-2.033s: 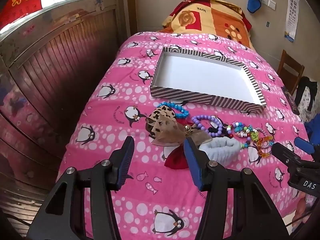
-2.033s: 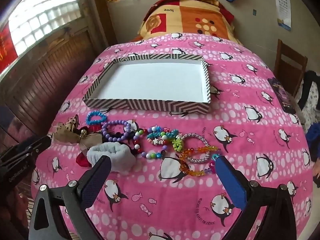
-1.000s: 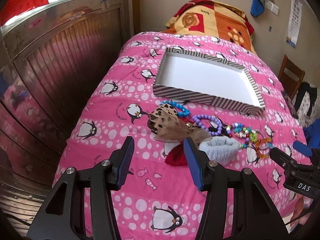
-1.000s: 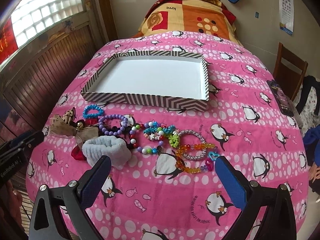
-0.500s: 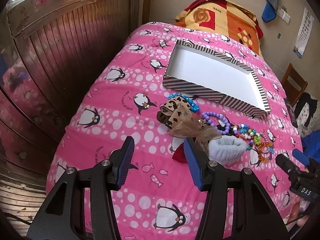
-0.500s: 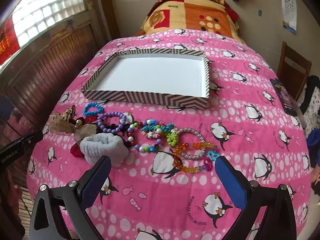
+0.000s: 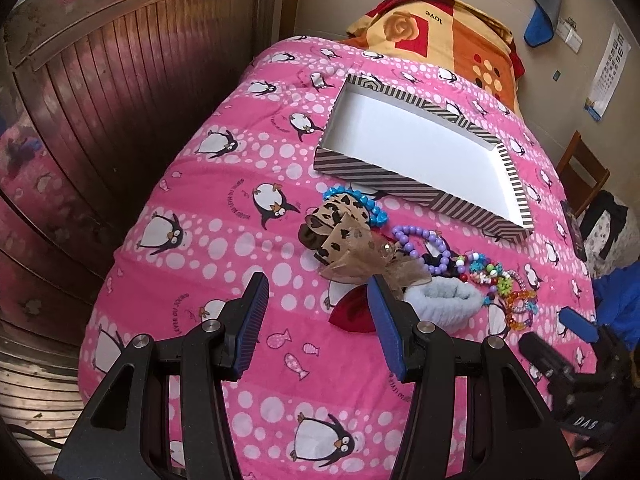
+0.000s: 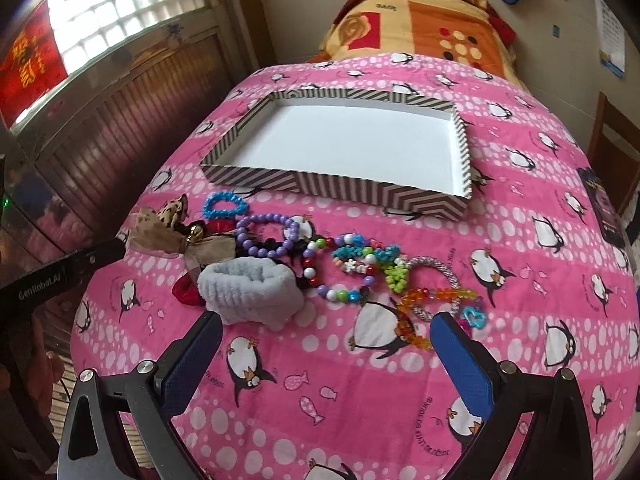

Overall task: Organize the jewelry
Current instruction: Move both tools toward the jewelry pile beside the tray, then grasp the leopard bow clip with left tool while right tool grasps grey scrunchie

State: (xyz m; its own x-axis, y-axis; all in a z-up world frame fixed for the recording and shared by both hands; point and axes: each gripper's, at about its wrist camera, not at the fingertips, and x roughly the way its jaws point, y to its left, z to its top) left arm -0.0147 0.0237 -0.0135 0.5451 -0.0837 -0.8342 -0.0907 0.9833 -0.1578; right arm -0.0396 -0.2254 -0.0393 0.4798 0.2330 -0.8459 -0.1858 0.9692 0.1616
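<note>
Bracelets [image 8: 348, 268] lie just beyond right gripper [image 8: 324, 344] fingers [image 8: 456, 350].

Pink penguin-print bed [image 8: 500, 240]. Mid-bed, an empty striped tray [image 8: 336, 190]. Toward the near edge, a row of bracelets [image 8: 352, 268] and hair ties [image 8: 248, 284].

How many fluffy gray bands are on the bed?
1. The fluffy gray band lies on the pink penguin blanket, near the front of the pile, beside the brown bow. Another could hide under the heap.
</note>
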